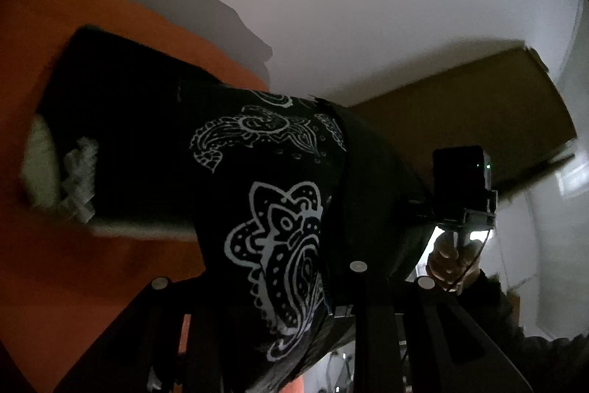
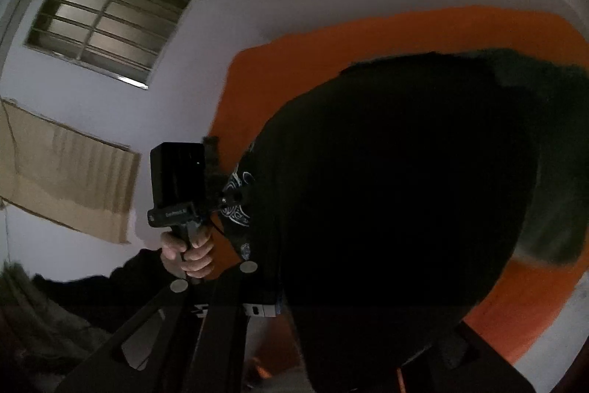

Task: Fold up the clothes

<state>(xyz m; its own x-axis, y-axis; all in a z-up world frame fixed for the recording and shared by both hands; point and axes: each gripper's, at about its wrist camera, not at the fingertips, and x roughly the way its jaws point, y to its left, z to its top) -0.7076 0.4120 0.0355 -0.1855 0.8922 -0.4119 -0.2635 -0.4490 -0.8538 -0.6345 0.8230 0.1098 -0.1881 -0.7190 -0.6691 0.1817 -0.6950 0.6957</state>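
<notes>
Left wrist view, lower centre: left gripper (image 1: 294,312) clamped on black paisley garment (image 1: 279,209) draped across frame centre; orange surface (image 1: 55,264) at left. Right wrist view: hand (image 2: 191,255) lower left; right gripper (image 2: 294,315) buried in garment, state indeterminate.

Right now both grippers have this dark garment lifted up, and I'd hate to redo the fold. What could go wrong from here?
1. The black paisley-print garment drapes over the left gripper and hides its fingers, so a weak hold could slip unnoticed.
2. The cloth fills most of the right wrist view, hiding the right gripper and the orange surface below; placement may land crooked.
3. Dim light and motion blur make the hem hard to find.
</notes>
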